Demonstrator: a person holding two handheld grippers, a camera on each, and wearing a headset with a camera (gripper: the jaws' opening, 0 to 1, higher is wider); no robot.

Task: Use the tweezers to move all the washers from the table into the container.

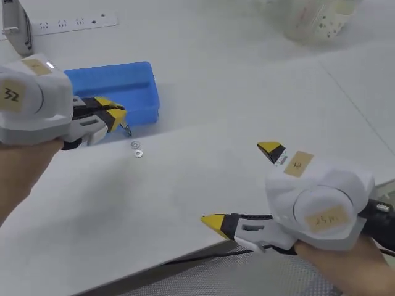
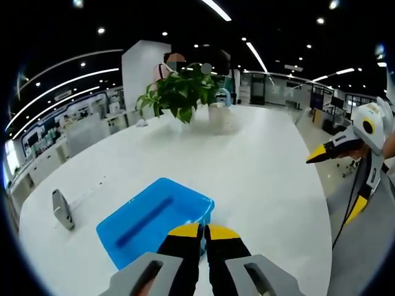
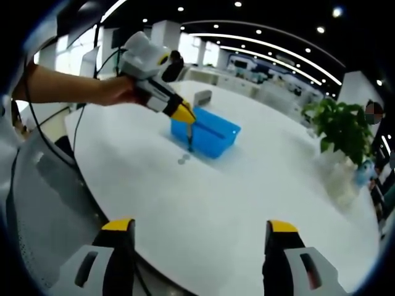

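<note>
Blue container (image 1: 123, 86) beside my left claw (image 1: 117, 114), clamped on tweezers (image 1: 126, 129); washers (image 1: 136, 149) just before it. Right claw (image 1: 241, 184) wide, empty. I'd lower tips slowly, straddling one washer.

A wide stretch of bare table (image 1: 234, 92) lies open between the two tongs, running from the middle out to the right and the far side. At the far left the blue container (image 1: 148, 105) blocks the way, its walls standing up from the table. The left tongs (image 1: 117, 116), jaws pressed together on the tweezers (image 1: 126, 129), sit just near of its near wall and crowd that approach. The washers (image 1: 136, 149) lie just near of the tweezers' tip. A power strip (image 1: 74, 23) lines the far left, and a clear jar (image 1: 318, 21) stands far right. The right tongs (image 1: 241, 184), jaws wide apart, hang over the table's near edge.
</note>
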